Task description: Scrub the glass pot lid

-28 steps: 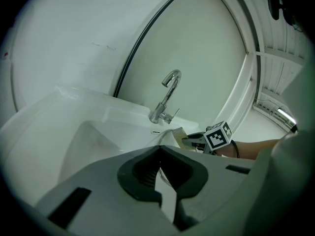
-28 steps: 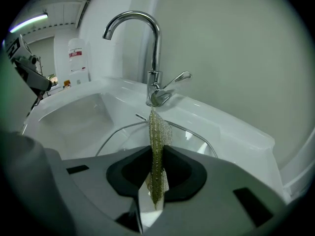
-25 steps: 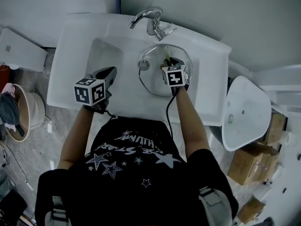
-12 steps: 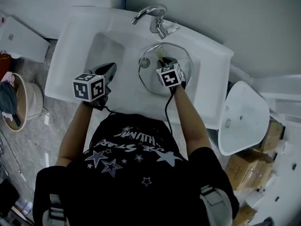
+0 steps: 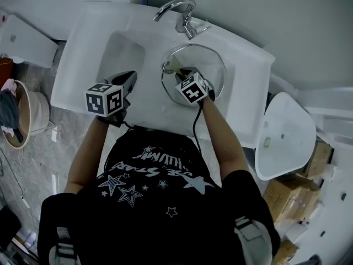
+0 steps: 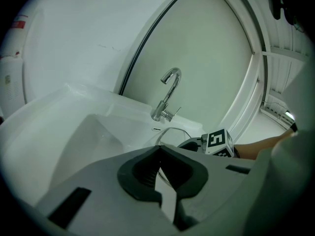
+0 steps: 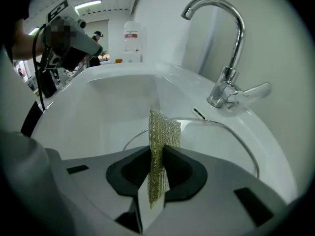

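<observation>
The glass pot lid (image 5: 212, 70) lies in the right basin of the white sink (image 5: 242, 109), below the faucet (image 5: 175, 9). My right gripper (image 5: 183, 72) is over the lid's left part, shut on a gold-green mesh scrub cloth (image 7: 161, 136) that sticks out past its jaws. The lid's metal rim (image 7: 235, 134) curves just ahead of the cloth. My left gripper (image 5: 130, 78) hovers over the sink's front edge, left of the lid, with its jaws together and nothing in them (image 6: 158, 154). From the left gripper view the lid's rim (image 6: 172, 130) and the right gripper's marker cube (image 6: 217, 141) show.
A second, rectangular basin (image 5: 118, 51) lies left of the lid. A white ceramic fixture (image 5: 282, 134) stands right of the sink, cardboard boxes (image 5: 288, 195) beyond it. A beige bucket (image 5: 26, 121) sits on the floor at left.
My right gripper has slid leftward across the lid with the scrub cloth. The left gripper has stayed in place.
</observation>
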The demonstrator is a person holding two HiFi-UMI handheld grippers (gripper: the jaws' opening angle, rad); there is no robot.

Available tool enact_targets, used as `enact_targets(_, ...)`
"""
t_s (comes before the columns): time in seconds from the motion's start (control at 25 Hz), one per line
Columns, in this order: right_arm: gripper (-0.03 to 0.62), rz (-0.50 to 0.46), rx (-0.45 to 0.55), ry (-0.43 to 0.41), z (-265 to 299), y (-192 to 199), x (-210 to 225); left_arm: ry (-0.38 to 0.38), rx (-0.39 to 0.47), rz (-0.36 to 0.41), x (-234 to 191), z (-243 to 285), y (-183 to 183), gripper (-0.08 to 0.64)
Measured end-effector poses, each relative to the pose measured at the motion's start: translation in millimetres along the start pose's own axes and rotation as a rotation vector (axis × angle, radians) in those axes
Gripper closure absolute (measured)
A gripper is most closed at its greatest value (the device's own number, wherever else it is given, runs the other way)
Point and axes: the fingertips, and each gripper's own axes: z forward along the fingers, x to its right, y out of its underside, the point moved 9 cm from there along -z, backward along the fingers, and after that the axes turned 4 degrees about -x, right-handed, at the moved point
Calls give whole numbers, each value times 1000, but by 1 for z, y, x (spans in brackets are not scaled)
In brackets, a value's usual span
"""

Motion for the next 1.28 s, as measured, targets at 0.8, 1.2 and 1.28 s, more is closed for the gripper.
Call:
enact_targets(0.8, 517, -174, -109, -196, 3, 28, -52, -10, -15, -29, 4, -12, 25, 552)
enact_targets(1.2, 515, -207, -162, -276, 0, 49, -71, 4, -21, -27, 8, -11, 28, 552)
enact_targets(1.28, 515, -212, -170, -289, -1, 51, -72, 8, -23, -26, 10, -10, 30, 552)
